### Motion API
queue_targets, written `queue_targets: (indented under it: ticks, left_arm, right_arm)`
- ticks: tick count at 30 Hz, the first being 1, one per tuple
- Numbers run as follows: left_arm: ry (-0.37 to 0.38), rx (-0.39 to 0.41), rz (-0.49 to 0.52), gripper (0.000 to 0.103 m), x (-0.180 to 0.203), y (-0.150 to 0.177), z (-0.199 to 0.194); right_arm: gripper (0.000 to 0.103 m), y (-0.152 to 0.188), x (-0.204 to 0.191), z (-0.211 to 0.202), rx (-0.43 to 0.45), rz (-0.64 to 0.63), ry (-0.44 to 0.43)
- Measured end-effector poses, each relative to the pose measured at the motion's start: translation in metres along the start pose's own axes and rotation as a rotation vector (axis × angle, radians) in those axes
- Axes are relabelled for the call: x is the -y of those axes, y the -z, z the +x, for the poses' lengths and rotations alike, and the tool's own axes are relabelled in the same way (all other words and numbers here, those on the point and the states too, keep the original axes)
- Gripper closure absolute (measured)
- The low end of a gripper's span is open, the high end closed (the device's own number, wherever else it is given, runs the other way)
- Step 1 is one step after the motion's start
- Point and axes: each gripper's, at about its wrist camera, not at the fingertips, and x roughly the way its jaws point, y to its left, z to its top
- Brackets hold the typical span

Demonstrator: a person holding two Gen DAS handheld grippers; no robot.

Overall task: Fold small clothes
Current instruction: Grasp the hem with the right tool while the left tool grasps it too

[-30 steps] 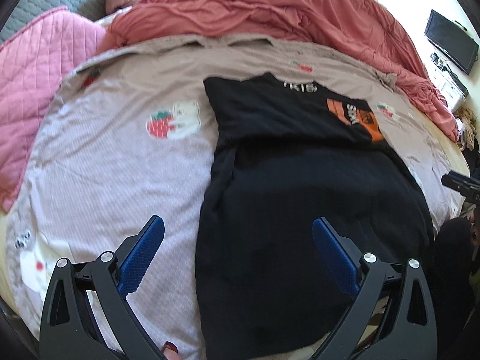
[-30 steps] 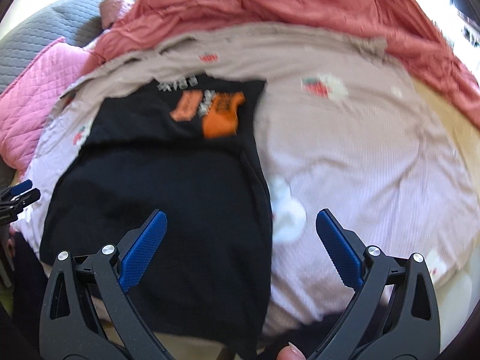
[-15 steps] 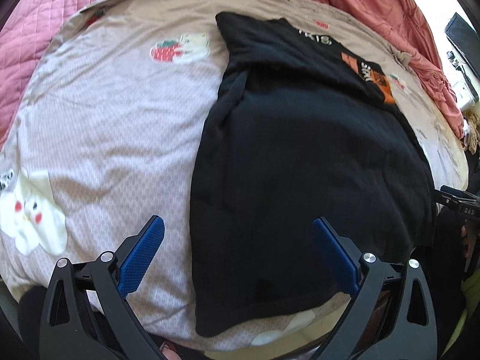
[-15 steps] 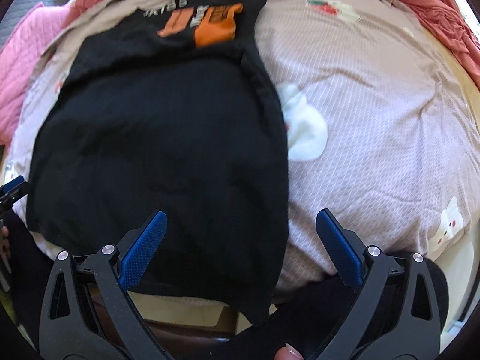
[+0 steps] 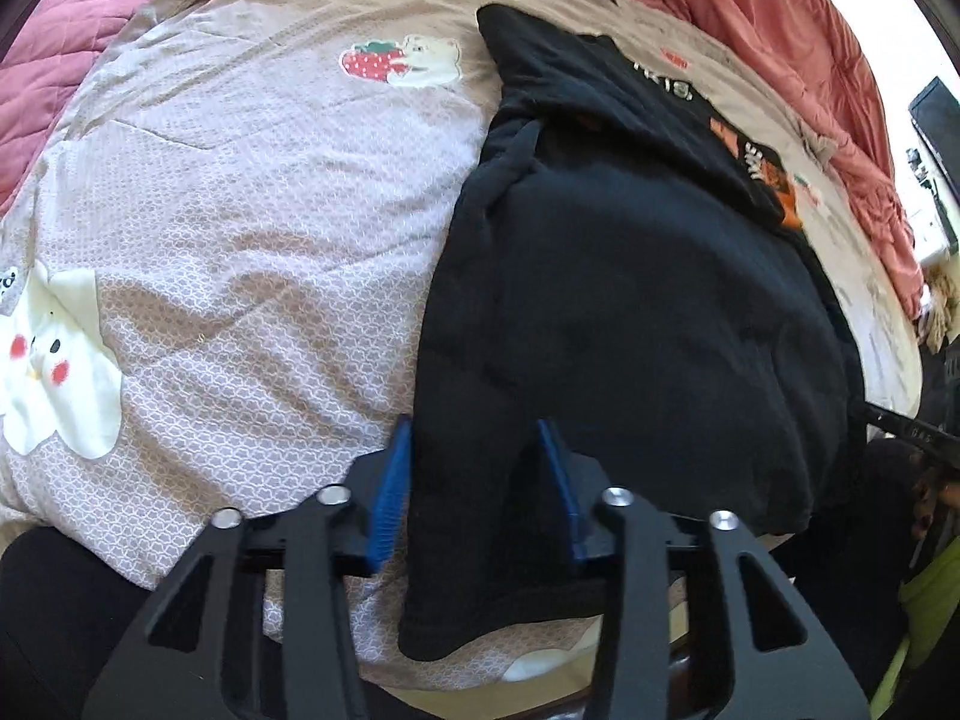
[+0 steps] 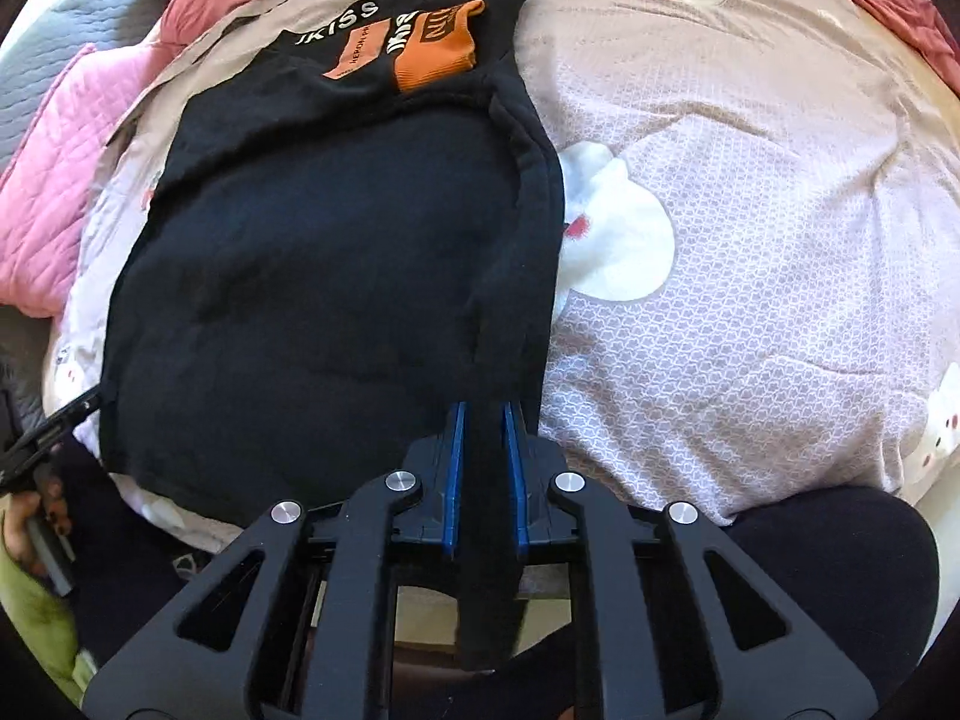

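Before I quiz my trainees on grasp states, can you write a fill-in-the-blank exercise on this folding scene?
1. The right gripper is shut on the near hem of the ____ shirt.
2. The patch printed at the shirt's far end is ____.
3. The left gripper has shirt fabric between its ____ pads.
4. The shirt lies on a bedspread printed with bears and ____.

Missing words: black; orange; blue; strawberries
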Motion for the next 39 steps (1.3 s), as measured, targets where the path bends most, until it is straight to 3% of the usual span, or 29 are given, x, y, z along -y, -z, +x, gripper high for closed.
queue_targets:
  ticks: [3, 7, 9, 11, 12, 14, 15, 17, 21, 26, 30, 34, 39]
  left_arm:
    - [0.005, -0.008, -0.004, 0.075, -0.001, 0.0, 0.002]
    - [0.007, -0.027, -0.01, 0.065, -0.001, 0.0, 0.007]
    - [0.003, -0.032, -0.012, 0.058, -0.001, 0.0, 0.009]
    - [0.005, -0.038, -0.016, 0.057, -0.001, -0.001, 0.012]
    - [0.007, -0.04, -0.019, 0.057, -0.002, -0.001, 0.013]
    - [0.011, -0.04, -0.018, 0.059, -0.001, -0.001, 0.014]
    - [0.012, -0.035, -0.016, 0.071, -0.001, -0.001, 0.013]
    - [0.032, -0.016, -0.013, 0.092, 0.0, -0.002, 0.009]
    - [0.056, -0.011, 0.015, 0.094, 0.007, -0.002, 0.008]
    - [0.101, 0.102, 0.101, 0.094, 0.026, -0.006, -0.02]
    - [0.137, 0.15, 0.114, 0.094, 0.031, -0.017, -0.037]
    - [0.181, 0.181, 0.08, 0.094, 0.03, -0.045, -0.044]
    - [0.172, 0.239, 0.047, 0.094, 0.026, -0.087, -0.048]
  right_arm:
    - [0.089, 0.0, 0.004, 0.007, -0.035, 0.021, 0.015]
    - [0.066, 0.001, 0.004, 0.012, -0.073, 0.041, 0.042]
    - [0.066, 0.001, 0.007, 0.013, -0.086, 0.051, 0.038]
    - [0.066, 0.001, 0.007, 0.014, -0.098, 0.051, 0.032]
    - [0.067, 0.001, 0.006, 0.016, -0.103, 0.046, 0.03]
    - [0.08, 0.001, 0.006, 0.017, -0.103, 0.039, 0.013]
    - [0.092, 0.001, 0.006, 0.015, -0.096, 0.042, 0.003]
    - [0.097, 0.001, 0.008, 0.009, -0.072, 0.056, -0.027]
    - [0.098, 0.001, 0.019, -0.004, -0.024, 0.098, -0.098]
    - [0.098, -0.003, 0.032, -0.024, 0.07, 0.121, -0.204]
    - [0.098, -0.012, 0.041, -0.042, 0.159, 0.122, -0.282]
    - [0.098, -0.035, 0.036, -0.048, 0.232, 0.102, -0.292]
    - [0.098, -0.068, 0.04, -0.049, 0.31, 0.107, -0.295]
